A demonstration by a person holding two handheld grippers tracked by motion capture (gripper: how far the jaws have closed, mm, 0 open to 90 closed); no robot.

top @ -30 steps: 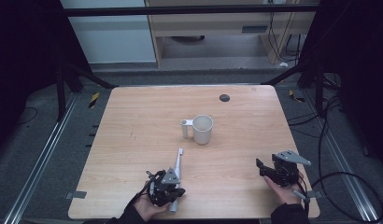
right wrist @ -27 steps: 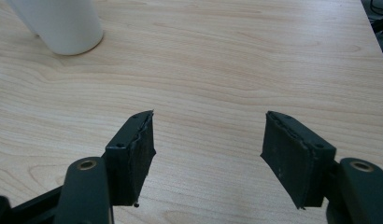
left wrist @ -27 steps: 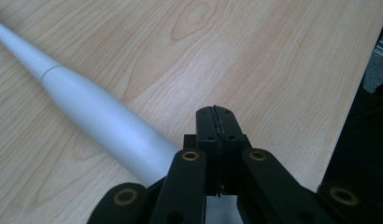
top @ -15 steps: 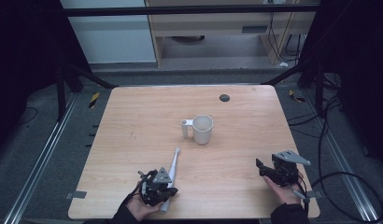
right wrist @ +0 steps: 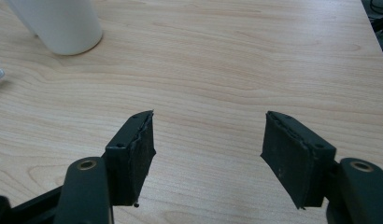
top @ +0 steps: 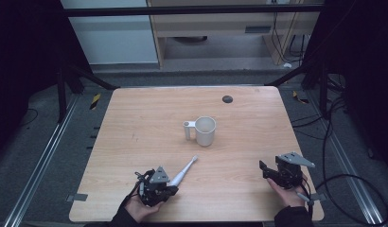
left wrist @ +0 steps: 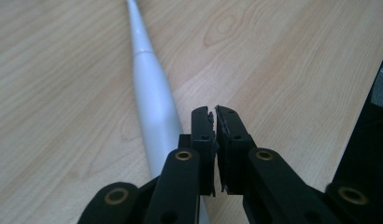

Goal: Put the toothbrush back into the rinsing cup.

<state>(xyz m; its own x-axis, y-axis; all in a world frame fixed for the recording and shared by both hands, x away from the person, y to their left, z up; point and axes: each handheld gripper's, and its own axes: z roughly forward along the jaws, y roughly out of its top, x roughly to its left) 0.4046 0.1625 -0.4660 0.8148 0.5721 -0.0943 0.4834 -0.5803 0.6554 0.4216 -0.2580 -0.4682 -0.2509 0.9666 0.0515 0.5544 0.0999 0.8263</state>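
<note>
High view: a white electric toothbrush [top: 184, 170] is laid on the bench near the front edge, its handle end just beside the left gripper [top: 169, 189], head aimed at the white mug [top: 205, 130] at mid-bench; the mug's contents cannot be told. Left gripper view: jaws are seen nearly closed, having just opened slightly, nothing between them, the toothbrush beside them. Right gripper view: the right gripper [right wrist: 208, 154] is held wide, empty.

Pale matt wood-grain tabletop [top: 135, 123], smooth glossy white plastic toothbrush [left wrist: 152, 98], smooth white mug [top: 205, 131], rough matt black fingers [right wrist: 136, 149]
</note>
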